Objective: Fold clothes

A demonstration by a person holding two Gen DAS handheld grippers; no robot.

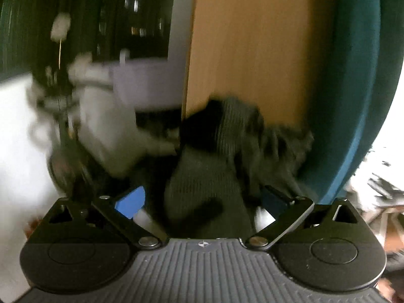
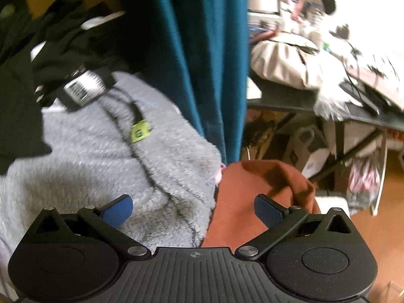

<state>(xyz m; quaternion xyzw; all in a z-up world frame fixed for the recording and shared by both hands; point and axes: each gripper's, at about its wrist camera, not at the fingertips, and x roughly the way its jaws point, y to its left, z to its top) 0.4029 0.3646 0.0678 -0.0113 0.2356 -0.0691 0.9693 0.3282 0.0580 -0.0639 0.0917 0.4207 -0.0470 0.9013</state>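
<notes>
Left wrist view: the left gripper (image 1: 202, 202) stands wide open around one dark knit garment (image 1: 214, 166), pads not visibly pressing it. The right gripper (image 2: 193, 209) gapes empty above one grey fleece (image 2: 101, 156) and one rust garment (image 2: 252, 192), lying side by side.

The left wrist camera sits just behind its own gripper (image 1: 204, 202), looking forward and somewhat downward along the fingers, close over a dark ribbed knit garment (image 1: 202, 176), with a tan wooden panel (image 1: 247, 50) ahead. The right wrist camera looks more steeply down past its gripper (image 2: 193, 212), close above a grey fleecy garment (image 2: 88, 156) and rust-orange cloth (image 2: 252, 202). Both views share the teal fabric drape (image 1: 353, 88) (image 2: 202, 50).
</notes>
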